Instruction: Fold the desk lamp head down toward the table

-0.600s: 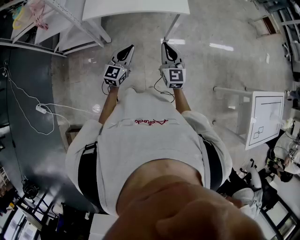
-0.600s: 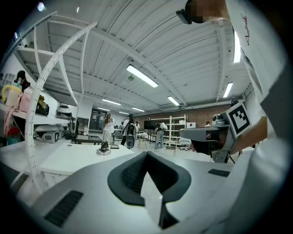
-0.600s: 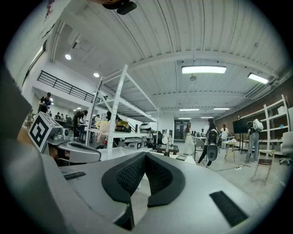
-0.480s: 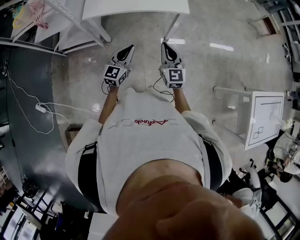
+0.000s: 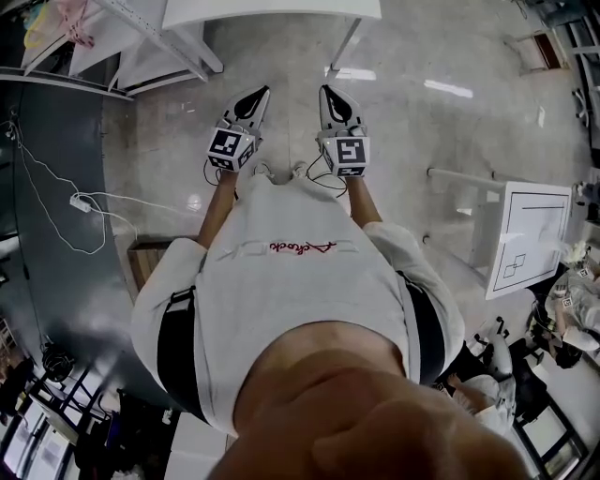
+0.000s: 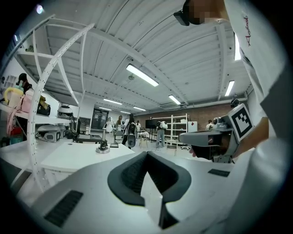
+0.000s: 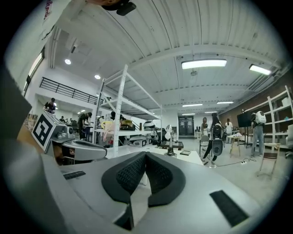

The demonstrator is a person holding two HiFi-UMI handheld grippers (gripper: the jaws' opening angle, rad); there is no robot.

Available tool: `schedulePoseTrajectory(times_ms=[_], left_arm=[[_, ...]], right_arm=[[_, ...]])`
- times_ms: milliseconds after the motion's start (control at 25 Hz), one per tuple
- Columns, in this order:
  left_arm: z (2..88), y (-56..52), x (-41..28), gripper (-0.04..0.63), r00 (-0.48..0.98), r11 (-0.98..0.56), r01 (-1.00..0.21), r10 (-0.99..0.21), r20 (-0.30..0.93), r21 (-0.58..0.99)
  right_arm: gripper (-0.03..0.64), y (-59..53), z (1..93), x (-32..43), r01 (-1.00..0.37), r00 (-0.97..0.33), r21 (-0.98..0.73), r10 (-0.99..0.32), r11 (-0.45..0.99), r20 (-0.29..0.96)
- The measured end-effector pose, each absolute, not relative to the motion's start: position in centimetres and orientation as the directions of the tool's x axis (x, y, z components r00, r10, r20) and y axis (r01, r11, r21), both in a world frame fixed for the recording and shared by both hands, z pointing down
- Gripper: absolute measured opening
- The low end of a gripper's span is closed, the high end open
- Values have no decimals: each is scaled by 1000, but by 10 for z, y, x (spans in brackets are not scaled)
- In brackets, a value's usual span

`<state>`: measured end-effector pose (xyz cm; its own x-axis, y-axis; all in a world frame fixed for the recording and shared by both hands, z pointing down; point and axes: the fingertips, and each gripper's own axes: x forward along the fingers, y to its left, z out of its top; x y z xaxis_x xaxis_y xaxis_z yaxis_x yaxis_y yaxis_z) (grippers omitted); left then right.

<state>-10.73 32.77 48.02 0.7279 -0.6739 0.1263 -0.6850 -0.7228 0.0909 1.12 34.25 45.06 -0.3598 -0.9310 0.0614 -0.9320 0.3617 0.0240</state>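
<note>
A small desk lamp (image 6: 103, 144) with a round base stands far off on a white table (image 6: 68, 160); in the right gripper view the desk lamp (image 7: 170, 140) stands upright near the table's (image 7: 194, 158) far end. In the head view only the table's near edge (image 5: 272, 13) shows, ahead of both grippers. My left gripper (image 5: 255, 97) and right gripper (image 5: 329, 94) are held side by side in front of my chest, above the floor. The left gripper's (image 6: 146, 156) pads meet with nothing between them. The right gripper (image 7: 145, 155) is likewise shut and empty.
White shelving (image 5: 141, 42) stands at the left by the table. A white cable with a plug (image 5: 79, 202) lies on the dark floor strip, and a brown box (image 5: 150, 255) sits beside my left arm. A white stand (image 5: 525, 234) is at the right. Several people stand far down the hall (image 7: 215, 132).
The floor has slid slightly beneath me, and the brown box and shoe tips show more. Both grippers keep the same shut pose in front of my chest.
</note>
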Motion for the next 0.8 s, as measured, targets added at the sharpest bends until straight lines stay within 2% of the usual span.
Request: schedulePoseTrajectory(times_ms=[800], left_arm=[[488, 330, -73, 23, 711, -706, -703, -691, 131, 88]], right_arm=[[26, 339, 452, 35, -906, -421, 30, -907, 422, 33]])
